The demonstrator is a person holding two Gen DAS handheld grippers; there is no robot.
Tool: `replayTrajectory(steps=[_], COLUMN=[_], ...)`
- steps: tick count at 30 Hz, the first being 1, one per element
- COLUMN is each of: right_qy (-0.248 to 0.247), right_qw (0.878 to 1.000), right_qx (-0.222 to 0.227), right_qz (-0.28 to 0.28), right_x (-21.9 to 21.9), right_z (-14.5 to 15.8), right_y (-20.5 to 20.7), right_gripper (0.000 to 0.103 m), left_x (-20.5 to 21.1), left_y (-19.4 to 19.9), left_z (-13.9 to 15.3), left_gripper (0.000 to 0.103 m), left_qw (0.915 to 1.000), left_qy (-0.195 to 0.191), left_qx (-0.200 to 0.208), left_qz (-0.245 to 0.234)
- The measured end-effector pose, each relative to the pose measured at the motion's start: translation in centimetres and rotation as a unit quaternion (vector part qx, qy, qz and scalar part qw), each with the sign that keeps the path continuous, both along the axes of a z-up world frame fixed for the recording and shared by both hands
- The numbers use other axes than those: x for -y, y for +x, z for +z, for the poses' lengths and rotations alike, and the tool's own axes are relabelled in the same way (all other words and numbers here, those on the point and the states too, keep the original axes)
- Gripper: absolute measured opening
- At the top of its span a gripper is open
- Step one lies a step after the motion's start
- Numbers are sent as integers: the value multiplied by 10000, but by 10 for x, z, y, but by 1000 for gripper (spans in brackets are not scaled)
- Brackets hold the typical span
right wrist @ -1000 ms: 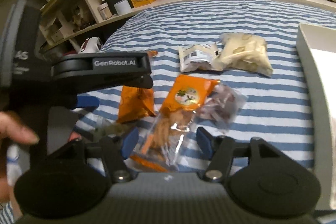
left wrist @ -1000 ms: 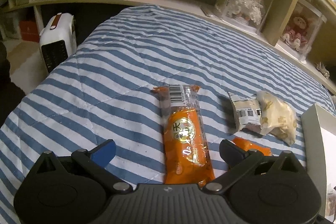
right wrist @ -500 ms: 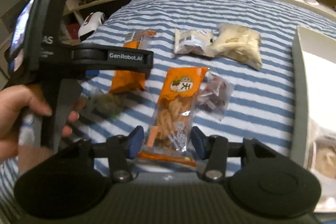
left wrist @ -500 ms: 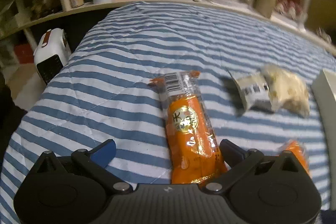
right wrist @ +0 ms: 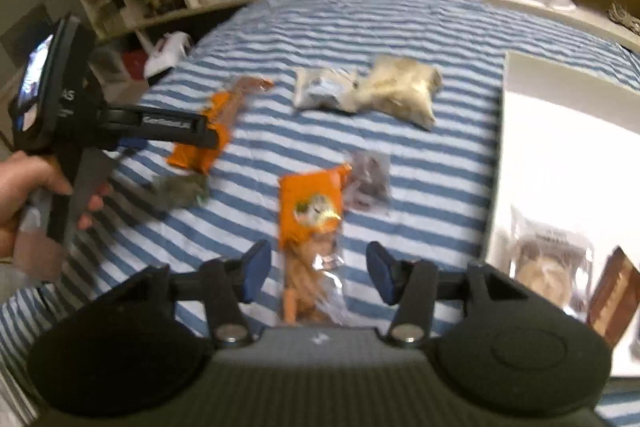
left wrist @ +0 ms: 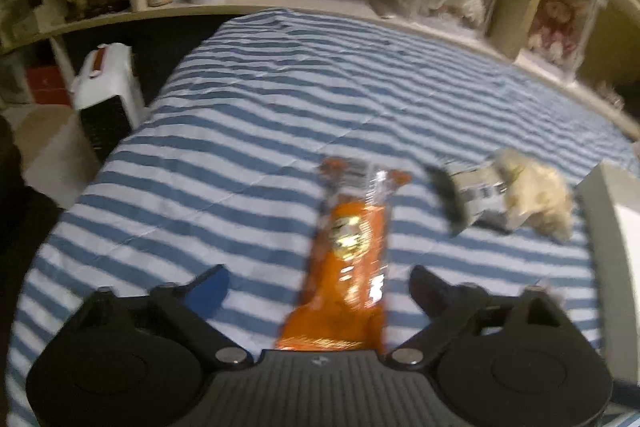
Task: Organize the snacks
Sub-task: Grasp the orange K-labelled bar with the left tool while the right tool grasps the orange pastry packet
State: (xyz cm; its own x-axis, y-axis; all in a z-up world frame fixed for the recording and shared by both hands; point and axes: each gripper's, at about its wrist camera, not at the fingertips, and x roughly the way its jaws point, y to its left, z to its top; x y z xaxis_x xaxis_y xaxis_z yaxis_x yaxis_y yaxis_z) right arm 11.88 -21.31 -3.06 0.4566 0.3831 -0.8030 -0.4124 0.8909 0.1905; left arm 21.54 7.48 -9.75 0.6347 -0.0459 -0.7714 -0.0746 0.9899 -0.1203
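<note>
I see the striped bed (left wrist: 280,115) carrying everything, with a white box (right wrist: 560,155) at its right edge. My left tool (left wrist: 320,287) has just been narrowing, still released around an orange snack packet (left wrist: 352,247). My right tool (right wrist: 316,273) has just been widening, released around a clear-ended orange packet (right wrist: 312,223).

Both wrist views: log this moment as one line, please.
left gripper: open, closing around orange packet | right gripper: open, widening over twist-snack bag | white box: holds snacks
</note>
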Motion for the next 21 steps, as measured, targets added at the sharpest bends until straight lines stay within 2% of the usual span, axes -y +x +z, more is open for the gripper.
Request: replayTrajectory(steps=[2,6,11,17,19,21], right_qy=[-86,-181,-487,-435,-419,-362], right_qw=[9999,9998,9986,9990,9991,9993], right_qx=[54,47,181,-7,-48,-90], right_qz=[88,84,-4,-77,-106,-97], right_x=[-8,-24,-35,-37,-35,-34], right_z=[-4,-13,-17,-30,-33,-34], right_y=[0,4,11,22,28,31], right_gripper=[64,63,63,63,60,49], left_x=[6,18,18,20,20,21], left_y=[5,13,26,29,28,25], left_z=[-2,-6,-7,-8,-7,-5], left_gripper=[80,72,60,56,50,43], left_qw=[9999,9992,9990,9982,9983,9981], left_qy=[-57,209,258,410,397,405], left_qx=[37,114,140,83,45,37], left_qz=[-79,-309,-334,-424,-427,-459])
